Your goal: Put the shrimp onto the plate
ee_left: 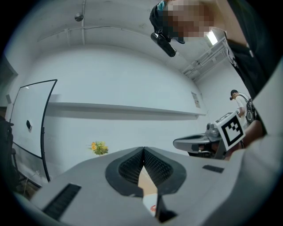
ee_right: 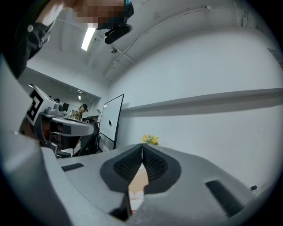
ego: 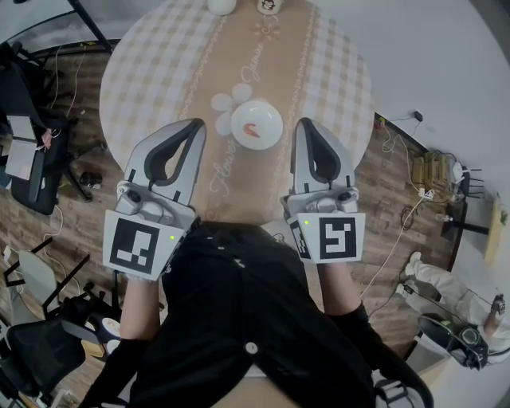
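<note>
**Shrimp on the plate, both grippers closed and empty**

We look down on a round bench under a pale checked cloth. A tan runner printed with flowers and script runs down its middle. At the far edge, cut by the frame, stand what we take to be two white cups, though too little of them shows to be sure. The bench stands on a wooden floor. Dark chairs and loose cables lie to the left of it. To the right there are more cables, and a person in light trousers sits low in the corner. The gripper views face a plain white wall with a long ledge, a whiteboard and a small bunch of yellow flowers.

The left gripper hovers just left of the white plate. Its jaws are pressed fully together with nothing between them, which its own view confirms. The plate sits on the runner between the two grippers, and the orange shrimp lies inside it, near the middle. The right gripper is just right of the plate, and its jaws are likewise closed tight on nothing. Neither gripper touches the plate or the shrimp.
</note>
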